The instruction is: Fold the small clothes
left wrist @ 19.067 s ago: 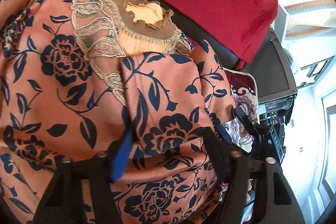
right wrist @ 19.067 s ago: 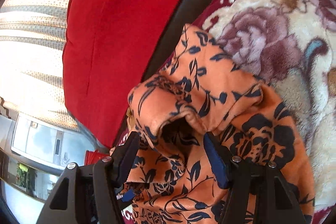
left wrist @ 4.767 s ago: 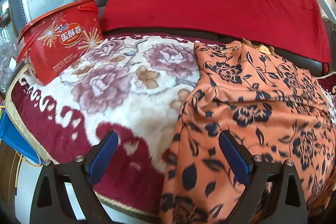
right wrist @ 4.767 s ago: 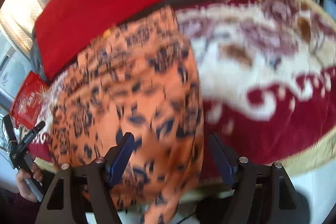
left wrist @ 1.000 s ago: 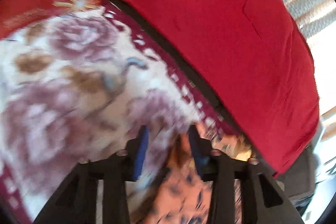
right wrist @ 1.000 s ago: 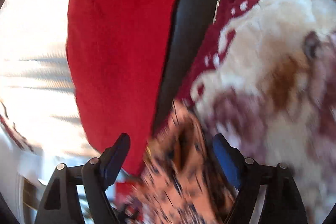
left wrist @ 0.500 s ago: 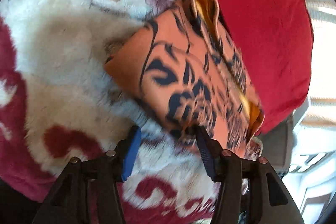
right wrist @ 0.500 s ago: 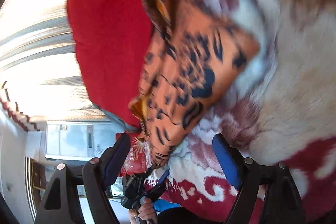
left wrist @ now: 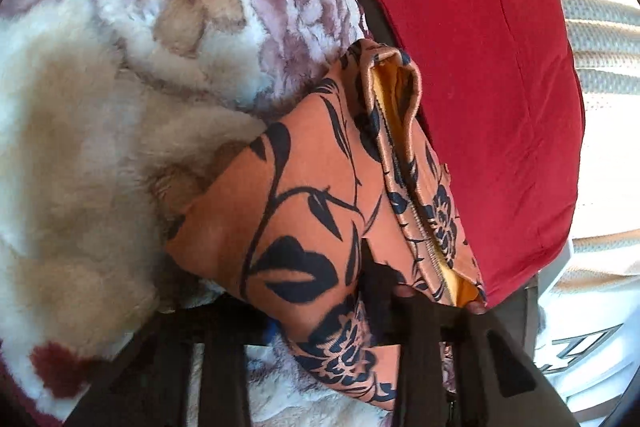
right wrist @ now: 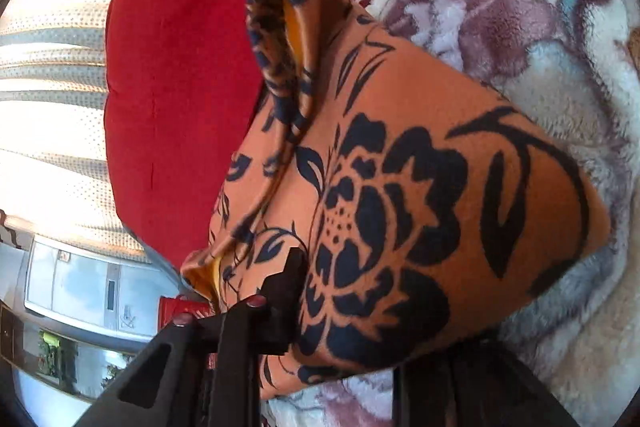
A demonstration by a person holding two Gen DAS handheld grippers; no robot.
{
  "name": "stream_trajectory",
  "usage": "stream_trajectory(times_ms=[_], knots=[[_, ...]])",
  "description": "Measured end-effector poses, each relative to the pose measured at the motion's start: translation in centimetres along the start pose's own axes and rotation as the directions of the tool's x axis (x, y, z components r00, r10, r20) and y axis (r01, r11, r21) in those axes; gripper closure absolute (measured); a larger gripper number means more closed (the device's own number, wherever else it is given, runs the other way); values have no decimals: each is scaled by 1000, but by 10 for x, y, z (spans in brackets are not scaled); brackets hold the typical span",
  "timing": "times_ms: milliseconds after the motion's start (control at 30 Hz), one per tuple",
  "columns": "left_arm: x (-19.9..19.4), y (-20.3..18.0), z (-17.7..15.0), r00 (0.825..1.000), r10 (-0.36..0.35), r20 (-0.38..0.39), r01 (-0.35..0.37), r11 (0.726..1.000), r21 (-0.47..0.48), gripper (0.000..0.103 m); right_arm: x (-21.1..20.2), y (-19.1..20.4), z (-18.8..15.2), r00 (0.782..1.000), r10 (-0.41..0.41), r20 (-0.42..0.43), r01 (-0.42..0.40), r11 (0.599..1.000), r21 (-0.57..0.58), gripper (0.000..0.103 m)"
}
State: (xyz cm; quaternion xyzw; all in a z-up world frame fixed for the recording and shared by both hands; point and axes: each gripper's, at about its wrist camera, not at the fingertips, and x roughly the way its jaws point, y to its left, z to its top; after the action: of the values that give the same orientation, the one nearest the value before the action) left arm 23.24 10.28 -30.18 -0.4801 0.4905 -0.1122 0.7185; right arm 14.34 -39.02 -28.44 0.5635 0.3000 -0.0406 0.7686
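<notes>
On the floral blanket (left wrist: 80, 155), near the red cushion (left wrist: 480, 67), your orange garment (left wrist: 320, 211) now hangs doubled over, where half a second ago it sagged loose. Your left gripper (left wrist: 320, 323) and right gripper (right wrist: 384, 331) both pinch its near edge; lay it down next.
</notes>
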Motion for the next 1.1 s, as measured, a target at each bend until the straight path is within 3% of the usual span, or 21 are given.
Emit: stream_trajectory(times_ms=[133,167,233,267,367,400,533,633,700,767,833,867,900,967,1100], knots=[[-6,-14,10,999,-33,1,33,999,-20,83,-10,19,1,999,10,52,-7,998,-55,88],[-10,-22,14,998,-69,-7,68,997,-38,83,-18,29,3,996,37,82,-31,997,-68,89],[-29,-52,26,978,-208,5,208,976,-62,84,-38,57,10,981,101,168,-79,988,-132,90],[-45,-76,33,968,-246,47,247,969,-1,84,-53,79,14,965,136,225,-89,974,-206,90],[-75,-112,43,948,-283,146,267,956,124,84,-86,129,22,930,199,309,-72,923,-377,92],[-76,-112,42,948,-279,155,260,957,131,84,-90,134,25,931,193,310,-64,922,-382,93],[-49,-68,33,989,-110,95,104,993,62,84,-82,112,23,948,123,293,-15,938,-345,95],[-23,-29,31,999,19,32,-18,999,-28,83,-57,85,23,978,70,194,-17,966,-259,95],[-19,-19,31,999,33,22,-32,997,-69,80,-41,67,22,993,17,121,8,978,-208,94],[-22,-21,31,999,30,20,-29,997,-65,66,-32,48,20,999,-14,36,17,994,-109,90],[-17,-23,33,997,78,22,-77,996,-37,49,-29,34,20,999,-34,-11,34,999,-30,83],[-13,-23,32,997,72,20,-71,997,-34,48,-28,28,19,999,-46,-14,46,999,-1,62],[-9,-19,28,997,69,16,-69,997,-33,48,-29,21,17,998,-67,-23,68,997,45,28],[-6,-23,25,998,65,6,-65,998,-11,41,-32,9,9,999,-36,-2,36,991,127,24],[4,-26,25,998,69,-4,-69,997,20,39,-29,23,-1,1000,-12,17,11,998,56,24]])
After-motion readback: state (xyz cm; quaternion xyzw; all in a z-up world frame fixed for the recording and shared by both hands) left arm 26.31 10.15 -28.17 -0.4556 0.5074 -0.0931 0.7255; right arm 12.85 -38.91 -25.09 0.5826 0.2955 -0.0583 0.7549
